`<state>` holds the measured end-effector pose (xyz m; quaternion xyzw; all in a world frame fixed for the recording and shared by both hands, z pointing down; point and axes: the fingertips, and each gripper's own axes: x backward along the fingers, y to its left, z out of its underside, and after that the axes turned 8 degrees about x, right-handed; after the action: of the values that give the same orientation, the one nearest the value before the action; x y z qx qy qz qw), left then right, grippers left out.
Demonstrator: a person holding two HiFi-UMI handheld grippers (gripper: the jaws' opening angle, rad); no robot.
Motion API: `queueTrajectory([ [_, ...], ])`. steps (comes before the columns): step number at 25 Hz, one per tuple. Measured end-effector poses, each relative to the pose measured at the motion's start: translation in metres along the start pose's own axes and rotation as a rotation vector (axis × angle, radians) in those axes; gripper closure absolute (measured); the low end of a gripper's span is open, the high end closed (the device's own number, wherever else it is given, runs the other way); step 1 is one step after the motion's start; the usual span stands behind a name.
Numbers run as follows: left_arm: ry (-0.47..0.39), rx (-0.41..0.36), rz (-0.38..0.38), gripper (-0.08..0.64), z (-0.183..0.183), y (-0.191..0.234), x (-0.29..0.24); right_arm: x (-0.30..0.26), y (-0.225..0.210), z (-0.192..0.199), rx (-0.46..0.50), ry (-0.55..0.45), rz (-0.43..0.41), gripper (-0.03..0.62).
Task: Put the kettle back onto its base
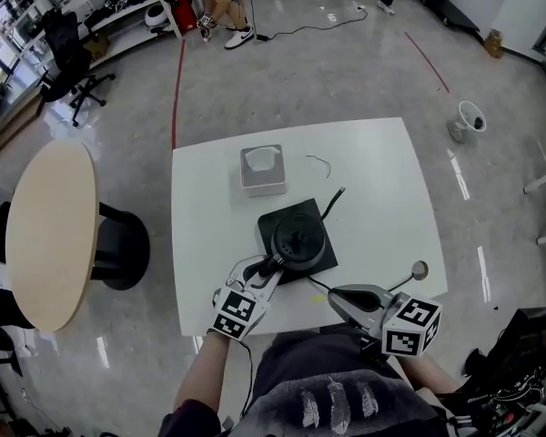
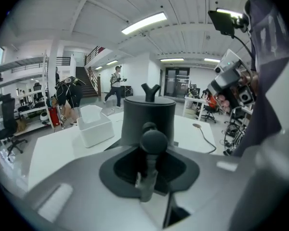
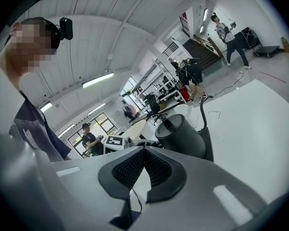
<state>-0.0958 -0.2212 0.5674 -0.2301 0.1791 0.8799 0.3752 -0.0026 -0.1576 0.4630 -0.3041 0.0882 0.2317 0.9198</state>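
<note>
A black kettle (image 1: 298,239) stands on its flat black square base (image 1: 311,209) in the middle of the white table (image 1: 382,180). My left gripper (image 1: 271,267) reaches in from the near left, and the kettle's handle (image 2: 153,141) with its round knob stands between the jaws. The pads are a little apart from the handle on both sides, so the gripper (image 2: 151,165) is open. The kettle's body (image 2: 149,119) rises just behind the handle. My right gripper (image 1: 332,296) hovers near the table's front edge, shut on nothing, and its own view shows the kettle (image 3: 180,134) ahead.
A white box (image 1: 263,169) sits just beyond the base, seen also in the left gripper view (image 2: 94,126). The base's cord (image 1: 332,198) trails toward the far side. A small round-headed tool (image 1: 417,271) lies at the table's right front corner. A beige round table (image 1: 50,230) stands at the left.
</note>
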Motion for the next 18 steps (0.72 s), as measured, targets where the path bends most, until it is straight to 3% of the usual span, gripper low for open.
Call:
queueTrajectory([
  [10, -0.003, 0.021, -0.147, 0.451, -0.008, 0.050, -0.011, -0.001, 0.000, -0.002, 0.007, 0.011, 0.002, 0.591],
  [18, 0.010, 0.012, -0.170, 0.454, -0.007, 0.066, -0.022, -0.003, -0.005, 0.001, 0.008, 0.000, 0.009, 0.591],
])
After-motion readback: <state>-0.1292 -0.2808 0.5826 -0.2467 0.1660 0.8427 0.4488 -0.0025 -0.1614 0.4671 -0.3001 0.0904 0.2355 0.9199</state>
